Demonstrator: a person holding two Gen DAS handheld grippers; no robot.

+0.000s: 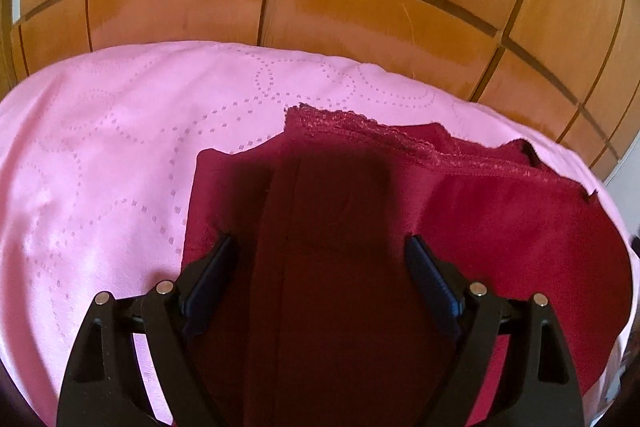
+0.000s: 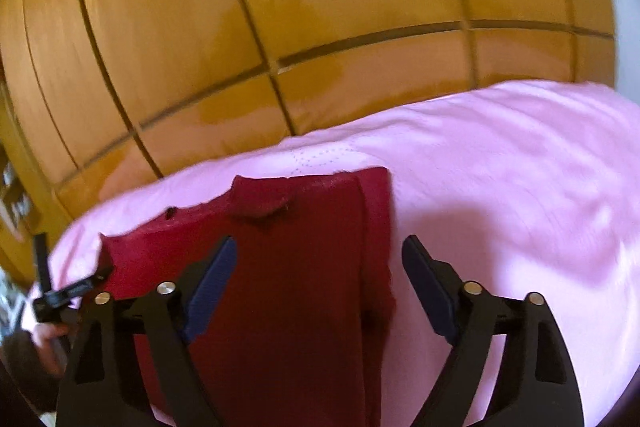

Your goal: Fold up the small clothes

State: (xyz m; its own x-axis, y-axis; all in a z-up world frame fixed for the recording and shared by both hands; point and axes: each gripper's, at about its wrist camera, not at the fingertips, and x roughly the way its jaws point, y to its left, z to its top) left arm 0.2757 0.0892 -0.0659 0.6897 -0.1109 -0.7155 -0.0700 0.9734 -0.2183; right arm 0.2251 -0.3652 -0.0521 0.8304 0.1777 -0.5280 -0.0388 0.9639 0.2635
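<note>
The red cloth [image 1: 460, 211] lies flat on the pink sheet [image 1: 100, 155] in the middle of both views, under the left gripper [image 1: 320, 251] and right gripper [image 2: 316, 251], both spread wide and holding nothing.

Dark red lace-edged garment [image 1: 500, 219], pink dotted-circle bedspread [image 1: 100, 155], orange-brown wooden wardrobe [image 1: 360, 19].

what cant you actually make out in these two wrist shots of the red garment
- Near end of the red garment: left wrist view, hidden under the open left gripper and cut off by the bottom edge.
- Its layers: darkened by shadow, fold count unclear.
- Right wrist view: motion blur smears the pink sheet.
- Right gripper open; whether it touches the cloth is unclear.
</note>
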